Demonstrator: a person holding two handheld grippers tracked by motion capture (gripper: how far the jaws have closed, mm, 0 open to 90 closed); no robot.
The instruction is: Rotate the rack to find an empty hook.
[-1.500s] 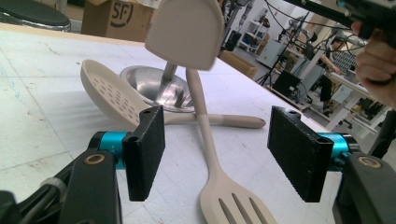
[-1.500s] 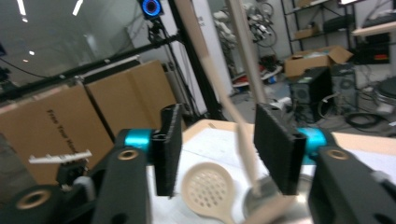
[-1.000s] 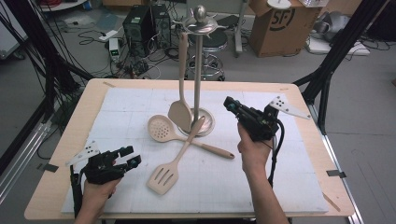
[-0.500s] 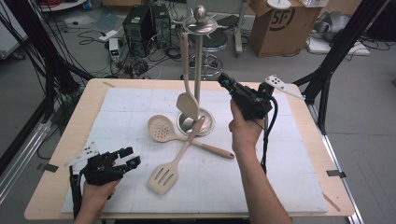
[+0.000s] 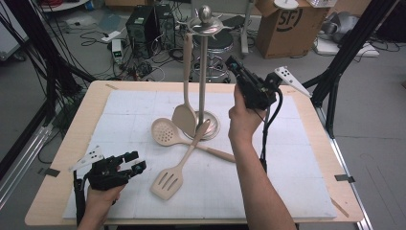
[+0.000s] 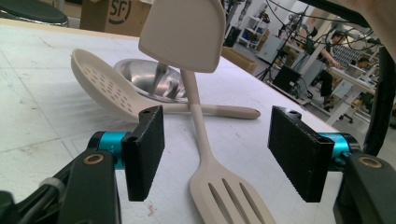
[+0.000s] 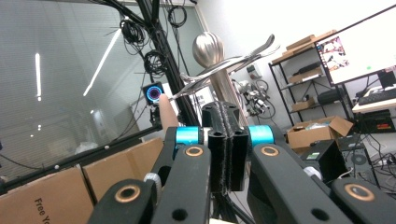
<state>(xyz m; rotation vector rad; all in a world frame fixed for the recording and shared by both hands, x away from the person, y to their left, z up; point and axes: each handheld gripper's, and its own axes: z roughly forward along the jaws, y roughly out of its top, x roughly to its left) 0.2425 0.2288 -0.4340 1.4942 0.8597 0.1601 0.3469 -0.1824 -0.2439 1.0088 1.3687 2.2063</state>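
Beige spatula [image 5: 184, 117] top hidden behind metal stand [image 5: 205, 72].

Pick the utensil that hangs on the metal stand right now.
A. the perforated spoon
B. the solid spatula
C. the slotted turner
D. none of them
B: the solid spatula hangs from a hook of the stand, while the slotted turner and the perforated spoon lie on the mat.

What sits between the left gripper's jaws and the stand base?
In the left gripper view, the slotted spatula runs from between the open left gripper toward the stand base; the perforated spoon lies before it.
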